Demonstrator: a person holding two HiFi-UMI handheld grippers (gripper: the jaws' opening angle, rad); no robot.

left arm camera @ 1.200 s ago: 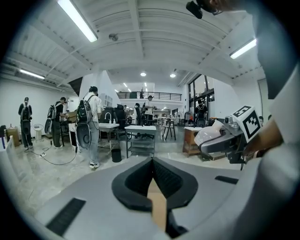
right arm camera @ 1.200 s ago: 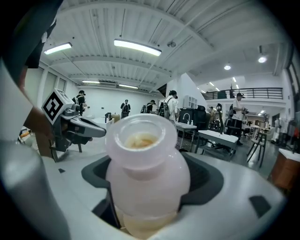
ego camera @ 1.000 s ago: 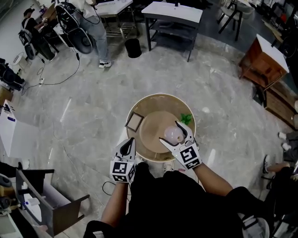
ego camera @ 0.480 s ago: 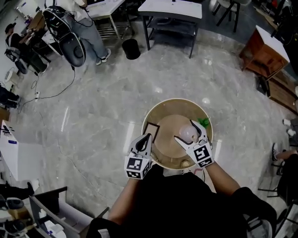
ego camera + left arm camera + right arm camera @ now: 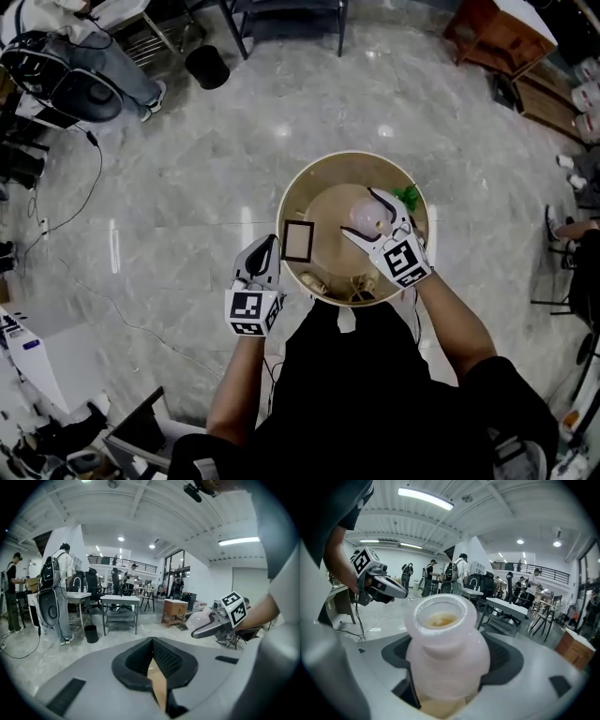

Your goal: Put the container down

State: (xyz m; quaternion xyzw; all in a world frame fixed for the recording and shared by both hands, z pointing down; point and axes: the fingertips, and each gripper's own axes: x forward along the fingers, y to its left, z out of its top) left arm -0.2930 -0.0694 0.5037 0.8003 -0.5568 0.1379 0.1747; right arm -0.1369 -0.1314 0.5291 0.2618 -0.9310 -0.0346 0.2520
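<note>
Container (image 5: pixel 445 648), a pale translucent jar with an open mouth and something amber showing inside, sits clamped by its body between the jaws of the right gripper (image 5: pixel 447 670), its neck and rim standing clear beyond them. From the head view the right gripper (image 5: pixel 361 213) holds the container (image 5: pixel 367 216) over the far right part of a round tan table (image 5: pixel 323 173) with a raised rim; whether the base touches the table cannot be told. The left gripper (image 5: pixel 152 660) has its jaws pressed together with nothing clamped, only a tan sliver showing through the gap below them, and it hangs just off the table's left edge (image 5: pixel 268 248), above the grey marble floor (image 5: pixel 187 187). On the table a dark-framed square (image 5: pixel 298 241) lies near the left edge, a small green thing (image 5: pixel 407 196) lies at the far right edge just beside the right gripper, and a few small pale items (image 5: pixel 361 284) rest along the near edge. Farther out, a black bin (image 5: pixel 206 66) stands on the floor and a wooden cabinet (image 5: pixel 497 33) at the far right
</note>
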